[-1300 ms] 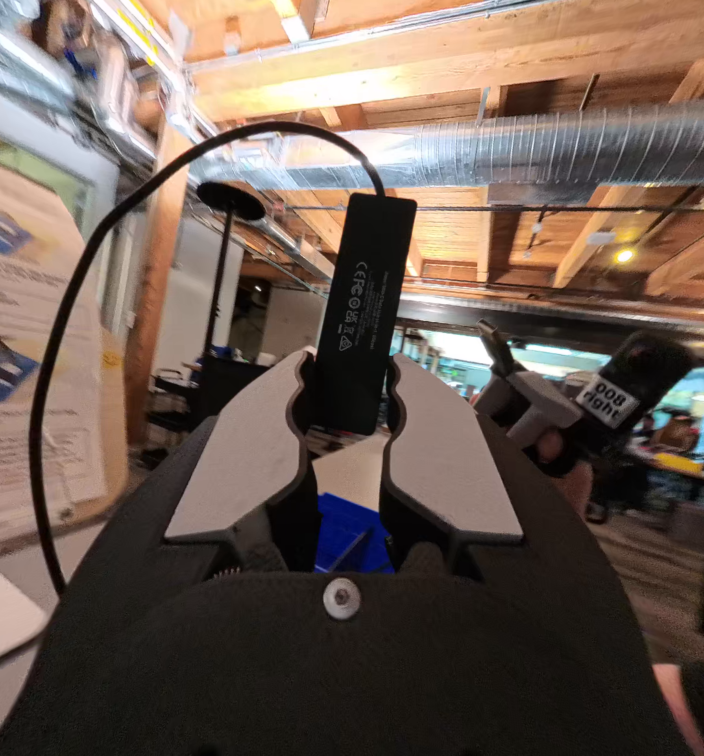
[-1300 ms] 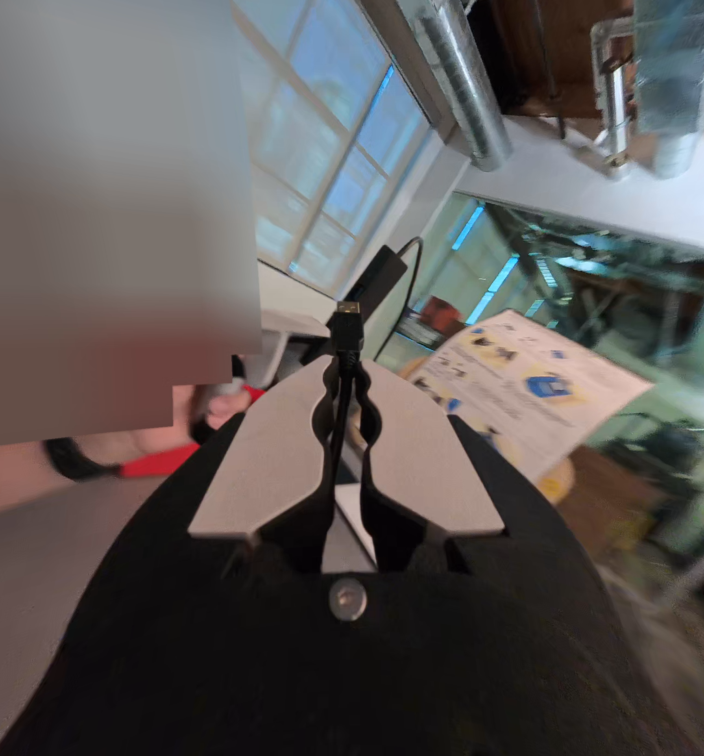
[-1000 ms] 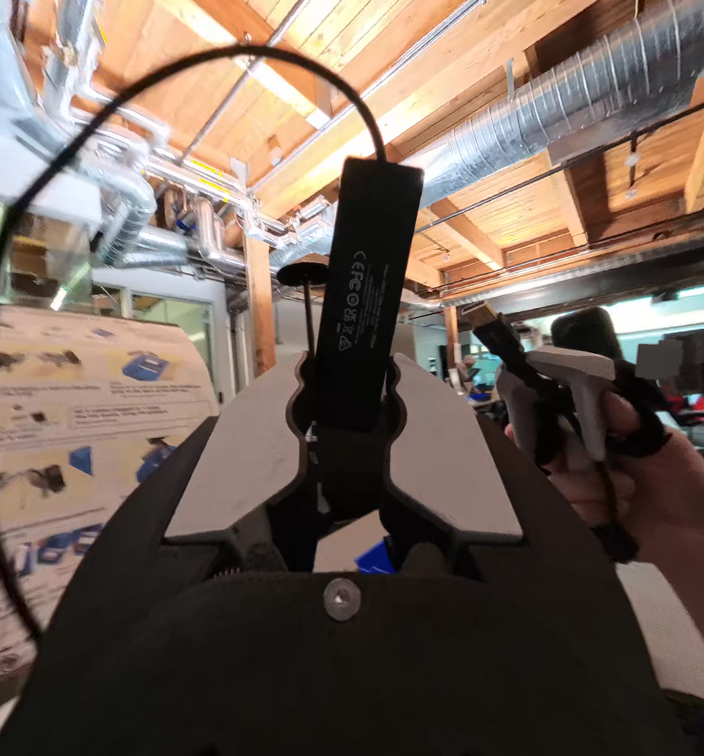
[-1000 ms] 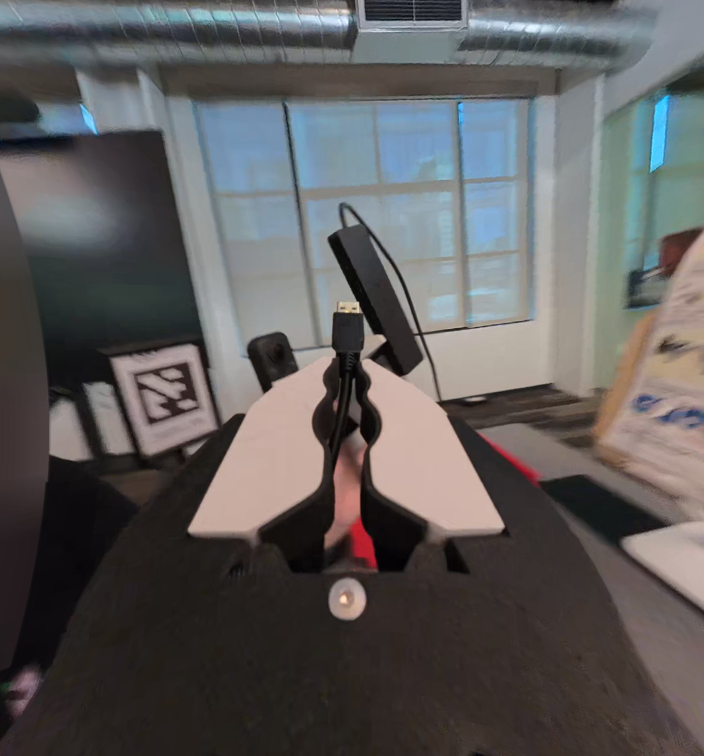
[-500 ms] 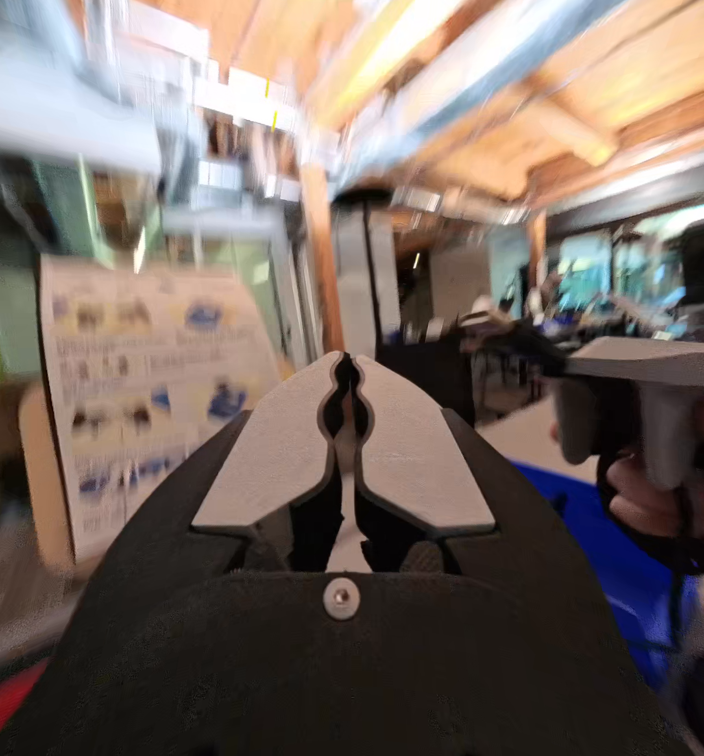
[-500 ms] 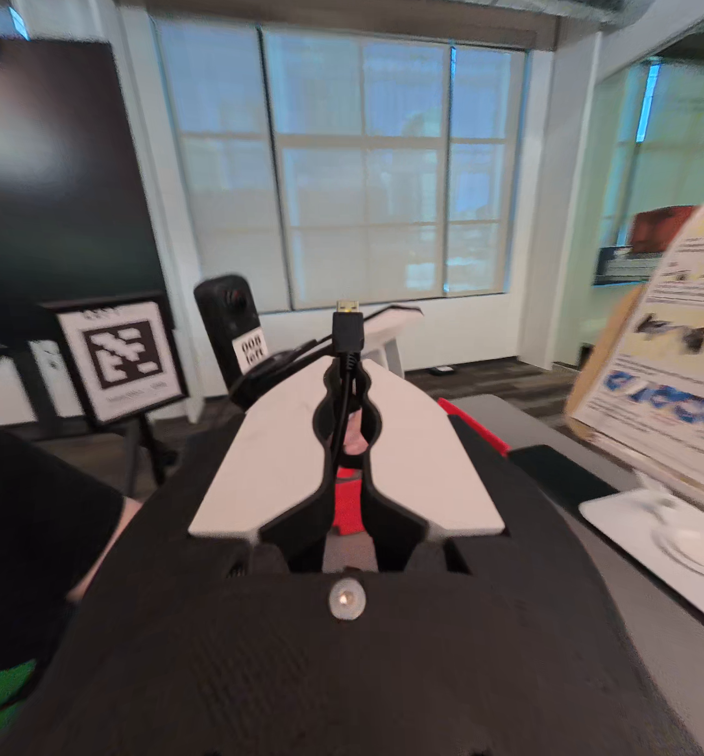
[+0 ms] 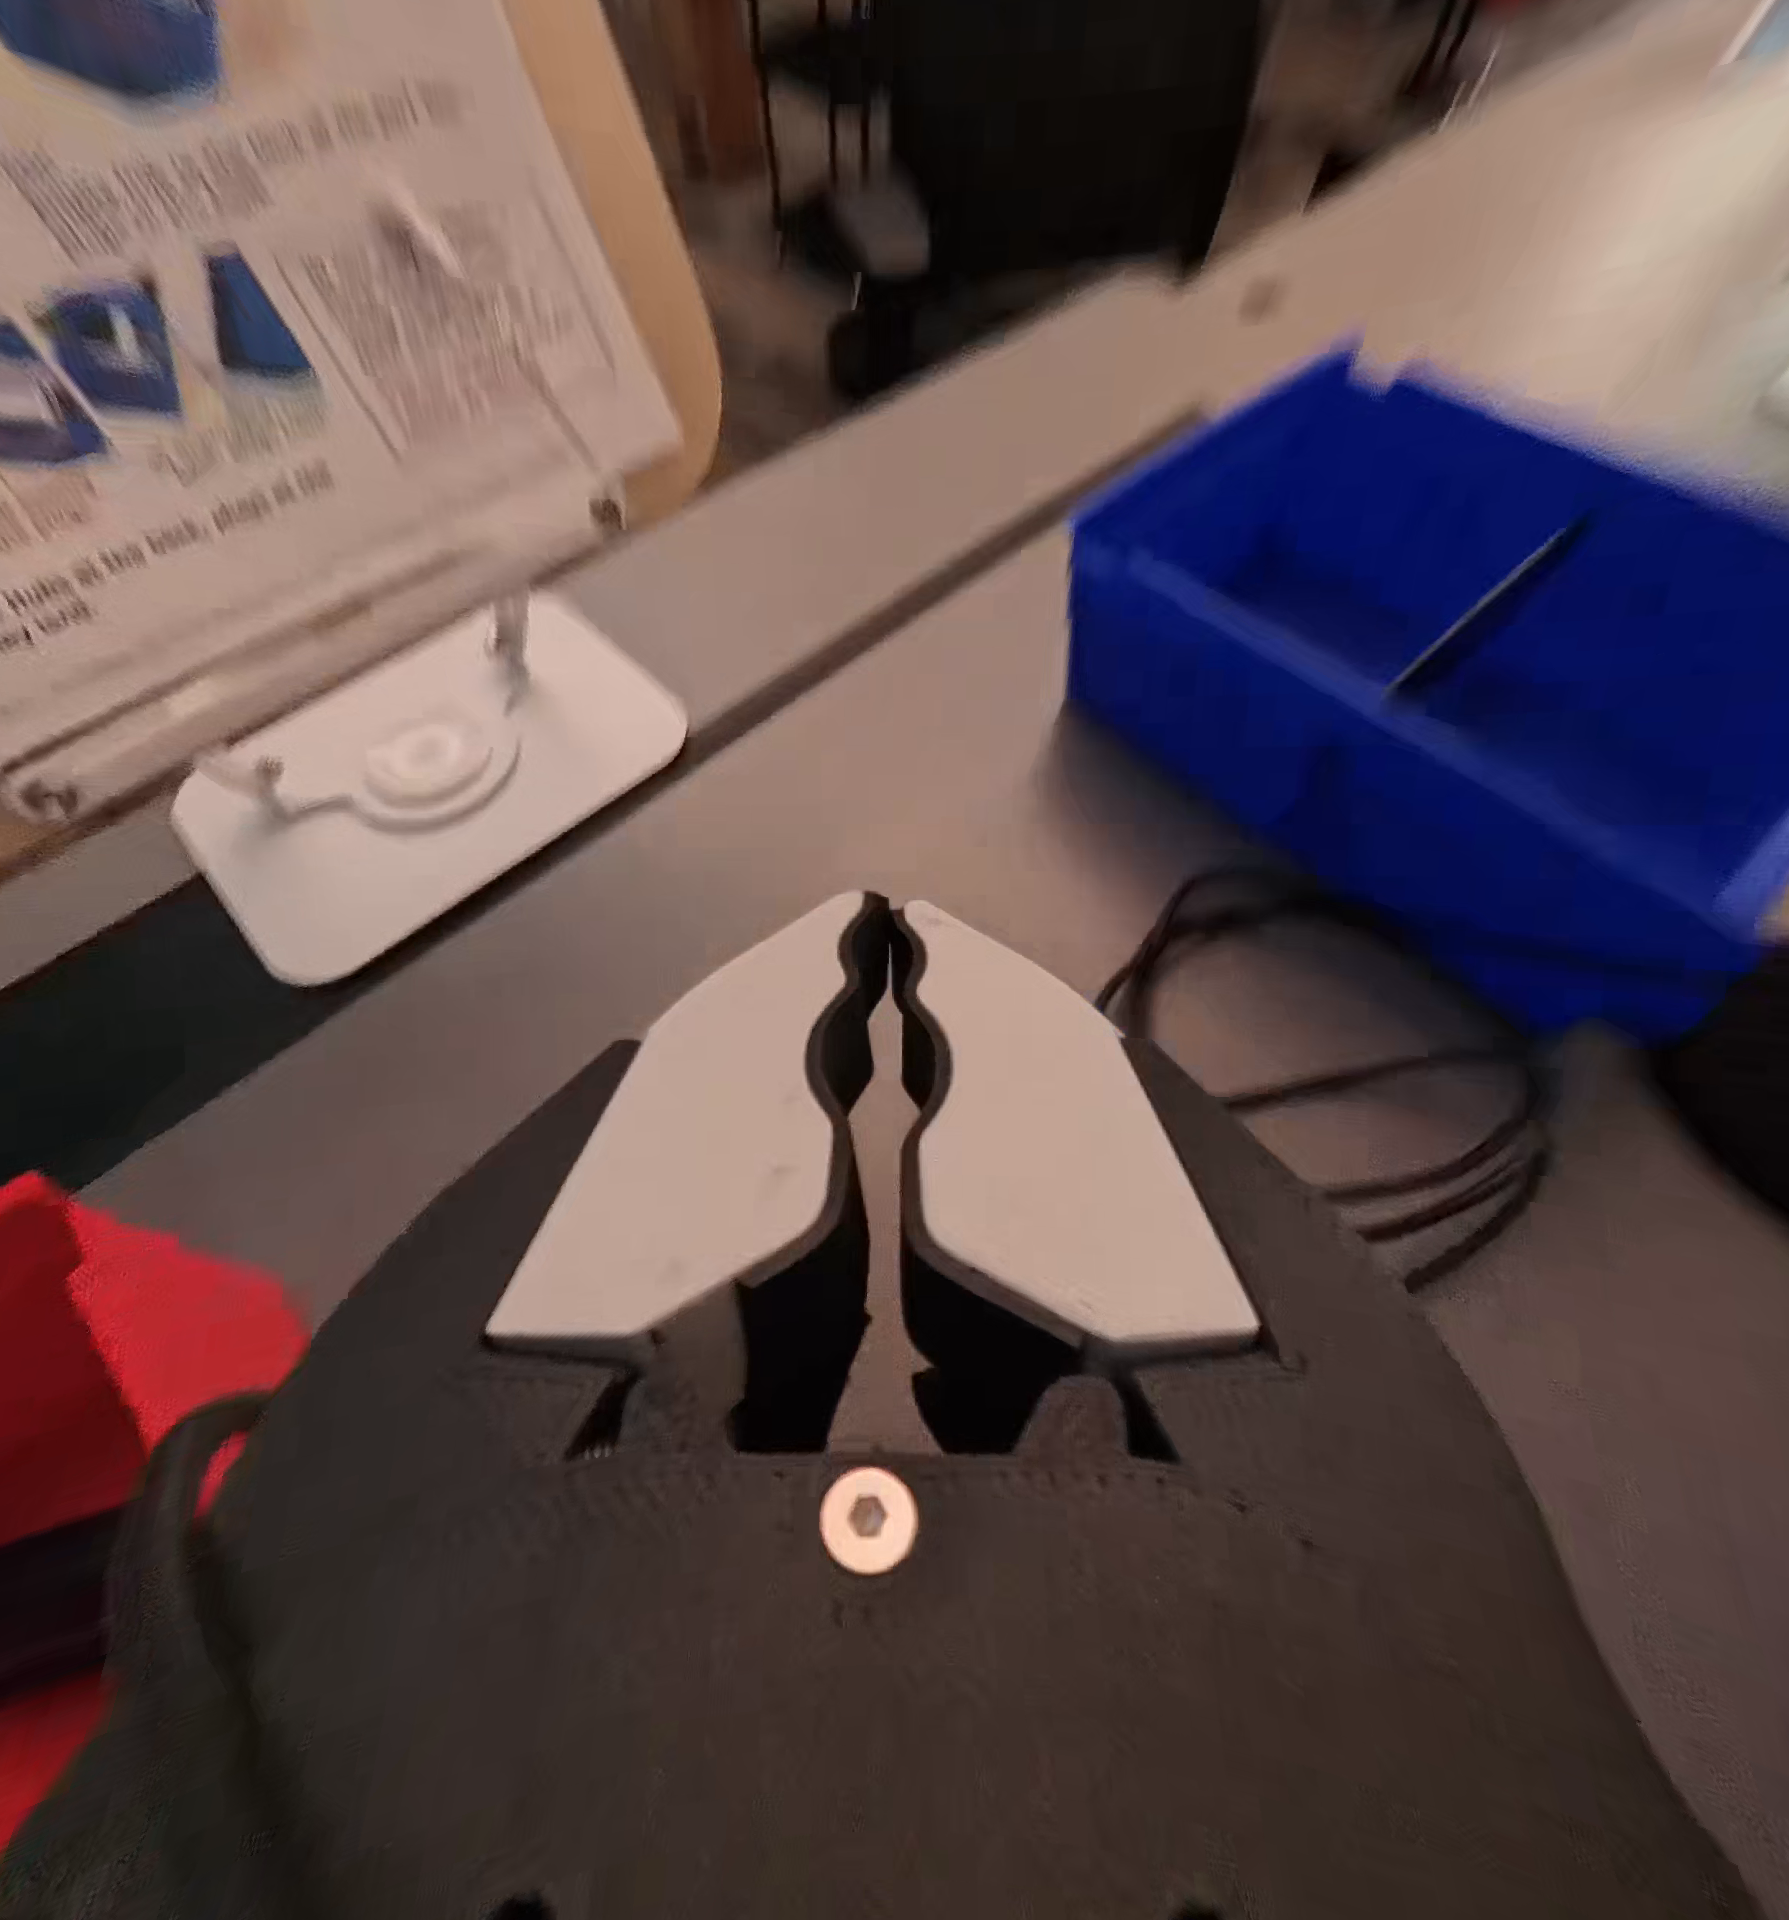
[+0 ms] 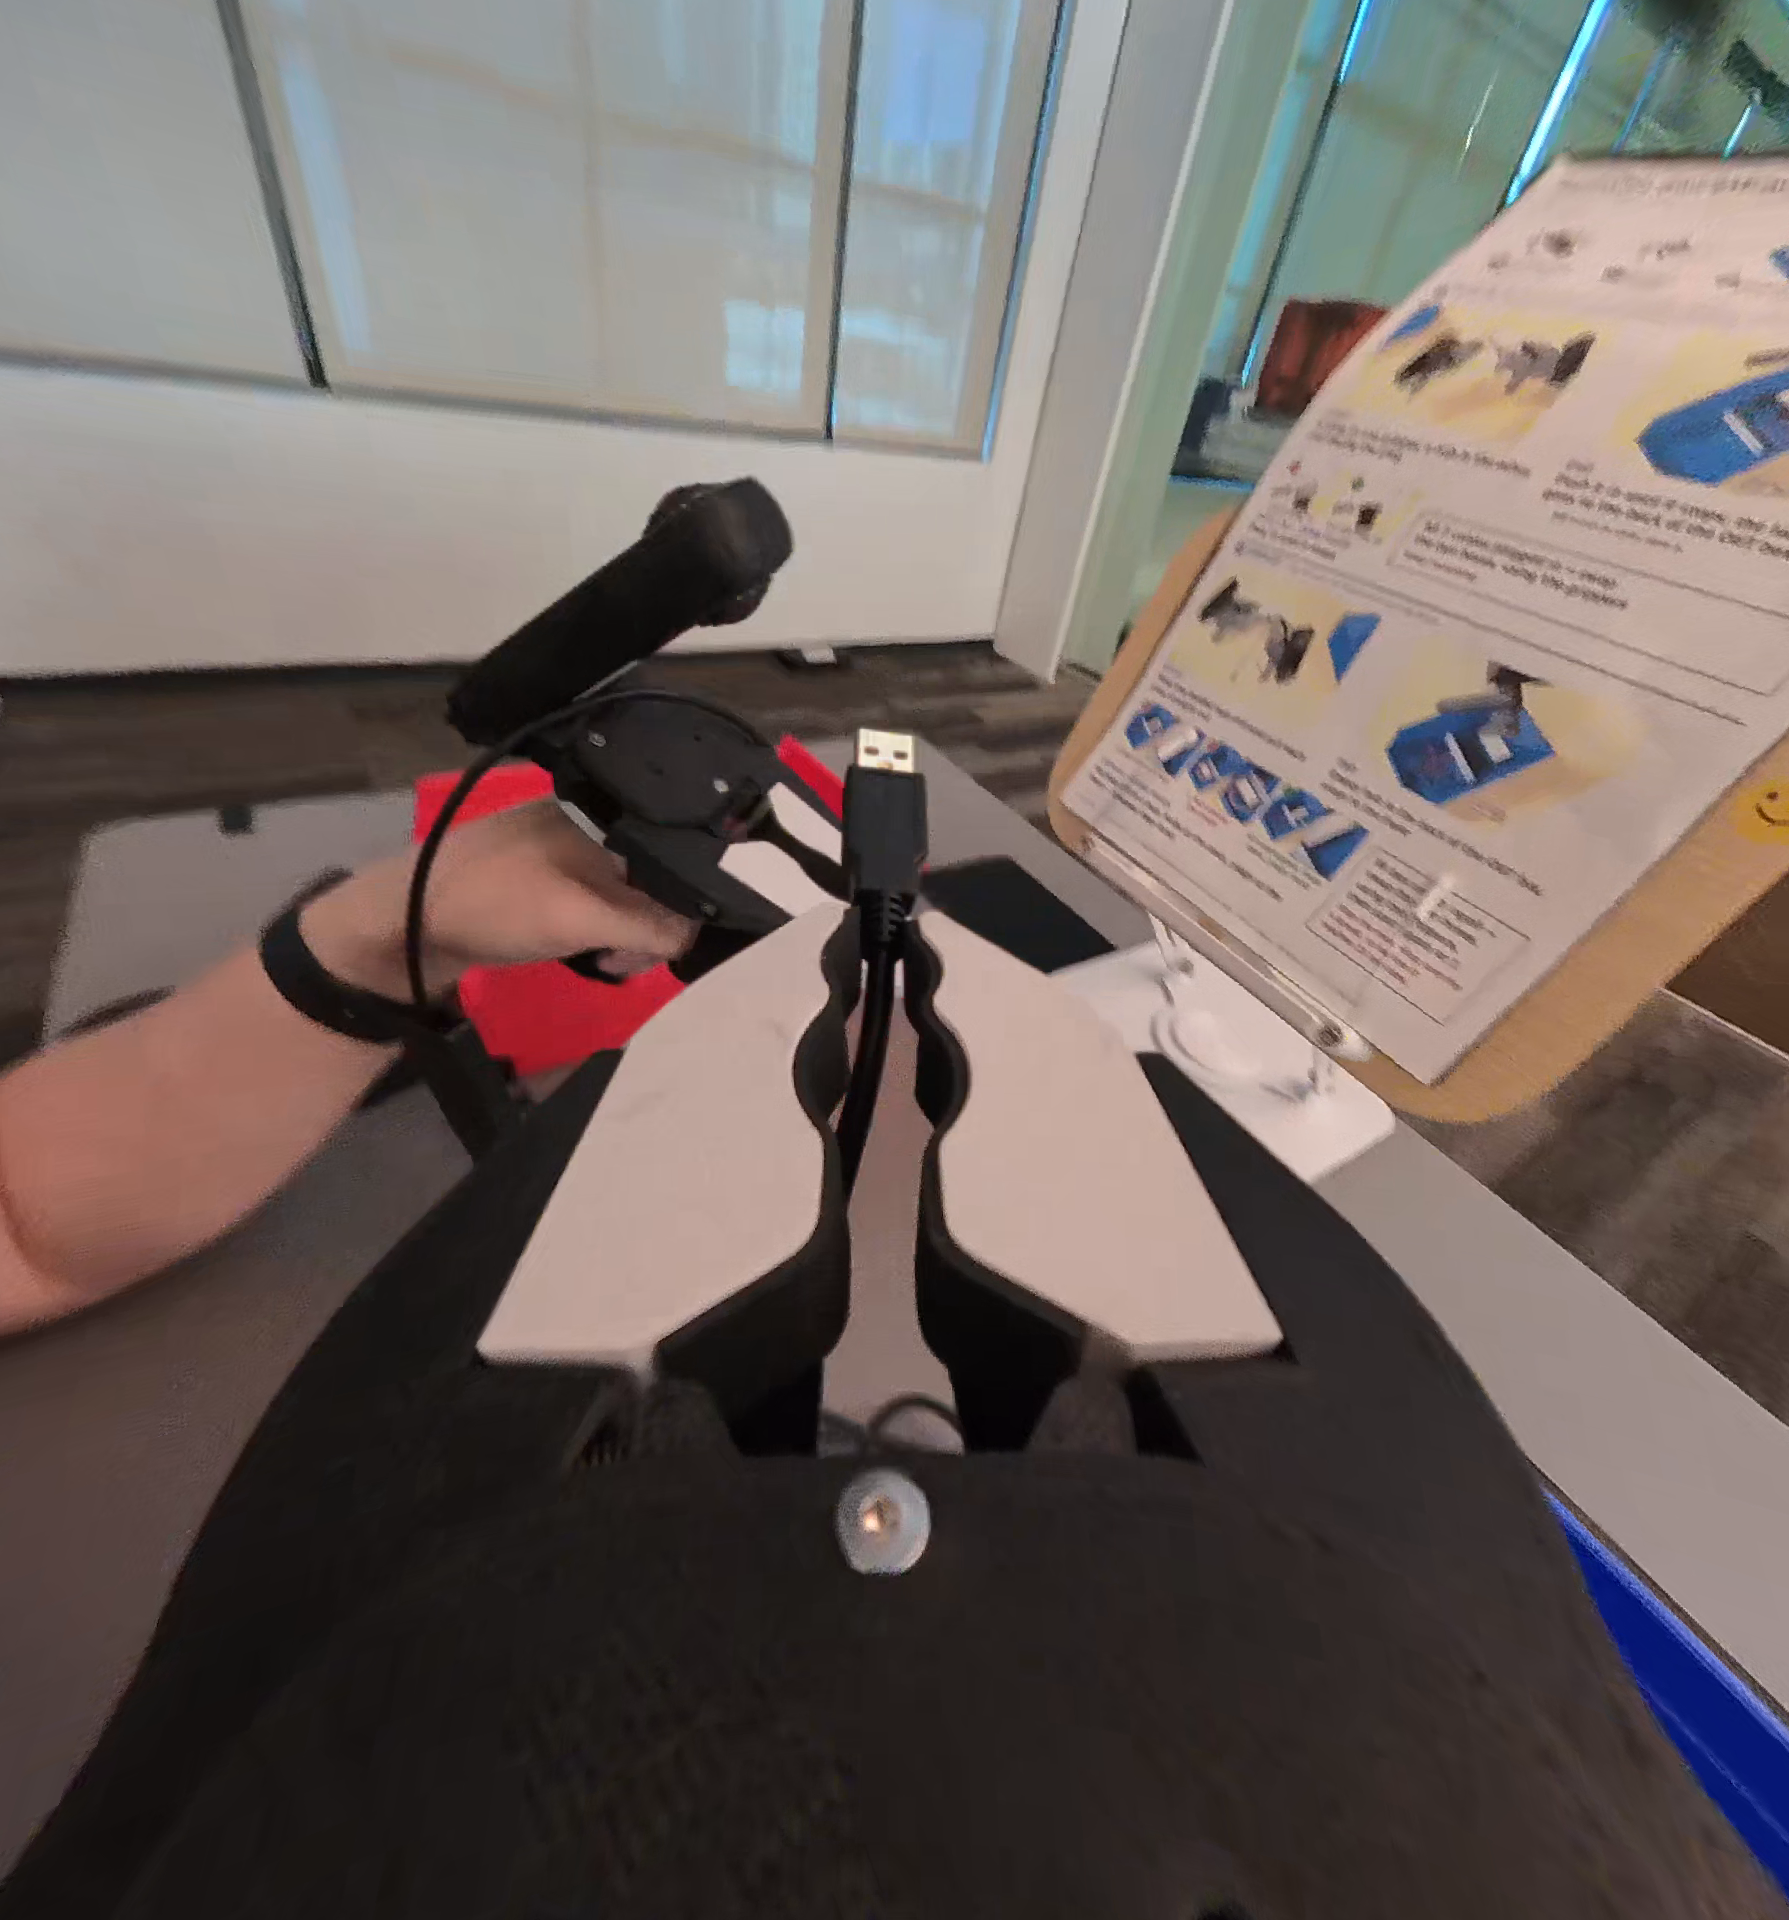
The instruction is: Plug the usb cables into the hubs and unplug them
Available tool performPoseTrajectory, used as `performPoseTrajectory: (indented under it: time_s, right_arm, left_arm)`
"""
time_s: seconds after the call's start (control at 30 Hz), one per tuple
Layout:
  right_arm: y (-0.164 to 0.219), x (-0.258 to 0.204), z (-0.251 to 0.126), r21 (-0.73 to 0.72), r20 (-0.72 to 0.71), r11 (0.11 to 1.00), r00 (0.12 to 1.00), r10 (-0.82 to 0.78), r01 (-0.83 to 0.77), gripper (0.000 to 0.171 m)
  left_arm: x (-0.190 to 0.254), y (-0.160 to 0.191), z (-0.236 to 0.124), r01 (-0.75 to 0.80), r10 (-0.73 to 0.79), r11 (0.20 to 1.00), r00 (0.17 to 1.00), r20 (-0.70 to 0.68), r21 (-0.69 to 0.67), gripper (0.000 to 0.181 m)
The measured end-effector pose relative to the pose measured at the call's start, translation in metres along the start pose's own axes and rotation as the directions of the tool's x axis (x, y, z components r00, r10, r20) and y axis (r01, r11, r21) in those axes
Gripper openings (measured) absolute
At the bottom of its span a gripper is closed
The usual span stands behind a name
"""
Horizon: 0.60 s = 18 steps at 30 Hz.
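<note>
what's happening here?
A person holds a gripper in each hand over a grey table. The right gripper is shut on a black usb cable, plug pointing up. The left gripper is shut and empty, near a blue bin and loose cable. No hub in view.

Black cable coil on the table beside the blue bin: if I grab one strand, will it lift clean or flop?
The cable coil looks thin and loosely looped, so it will probably sag and drag its other loops along. It likely weighs little. One loop lies close to the blue bin, so it might snag there.
</note>
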State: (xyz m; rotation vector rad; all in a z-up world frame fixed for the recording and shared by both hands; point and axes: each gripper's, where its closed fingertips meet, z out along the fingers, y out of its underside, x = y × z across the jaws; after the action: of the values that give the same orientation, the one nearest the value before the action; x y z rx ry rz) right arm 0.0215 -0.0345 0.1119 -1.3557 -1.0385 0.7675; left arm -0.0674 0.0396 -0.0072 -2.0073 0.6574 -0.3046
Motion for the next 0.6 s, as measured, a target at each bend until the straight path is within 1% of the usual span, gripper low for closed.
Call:
performPoseTrajectory:
  time_s: [0.03, 0.1, 0.17, 0.23, 0.3, 0.33, 0.4, 0.47, 0.53, 0.6]
  right_arm:
    - [0.007, 0.002, 0.001, -0.043, -0.007, 0.999, 1.000, -0.018, 0.017, 0.008]
    - [0.016, 0.005, 0.001, -0.104, -0.018, 0.994, 0.999, -0.041, 0.039, 0.008]
    - [0.019, 0.009, -0.002, -0.132, -0.039, 0.990, 0.998, -0.055, 0.050, 0.008]
    - [0.022, 0.011, -0.005, -0.155, -0.045, 0.986, 0.997, -0.065, 0.057, 0.008]
    - [0.023, 0.013, -0.009, -0.164, -0.049, 0.985, 0.996, -0.068, 0.059, 0.008]
    - [0.022, 0.014, -0.010, -0.164, -0.054, 0.985, 0.996, -0.070, 0.060, 0.008]
    - [0.019, 0.016, -0.015, -0.154, -0.065, 0.986, 0.995, -0.076, 0.065, 0.008]
    - [0.017, 0.016, -0.019, -0.148, -0.061, 0.987, 0.995, -0.079, 0.070, 0.008]
    - [0.015, 0.016, -0.023, -0.139, -0.056, 0.988, 0.995, -0.082, 0.073, 0.008]
    - [0.012, 0.017, -0.026, -0.128, -0.055, 0.989, 0.995, -0.080, 0.072, 0.008]
  left_arm:
    - [-0.006, 0.017, 0.009, -0.049, 0.054, 0.993, 0.997, 0.047, -0.107, 0.000]
    - [-0.019, 0.047, 0.021, -0.139, 0.185, 0.947, 0.973, 0.139, -0.290, 0.000]
    - [-0.026, 0.078, 0.028, -0.212, 0.316, 0.854, 0.937, 0.150, -0.476, 0.000]
    - [-0.026, 0.106, 0.030, -0.248, 0.385, 0.749, 0.918, 0.098, -0.615, 0.000]
    - [-0.021, 0.136, 0.025, -0.242, 0.365, 0.641, 0.931, 0.012, -0.728, 0.000]
    - [-0.022, 0.146, 0.022, -0.233, 0.356, 0.595, 0.934, -0.007, -0.769, 0.000]
    - [-0.023, 0.163, 0.013, -0.209, 0.321, 0.533, 0.946, -0.033, -0.820, 0.000]
    - [-0.028, 0.179, 0.000, -0.159, 0.283, 0.464, 0.959, -0.025, -0.871, 0.000]
    - [-0.033, 0.195, -0.015, -0.113, 0.251, 0.367, 0.968, -0.019, -0.923, 0.000]
    - [-0.036, 0.207, -0.030, -0.099, 0.241, 0.250, 0.970, -0.037, -0.963, 0.000]
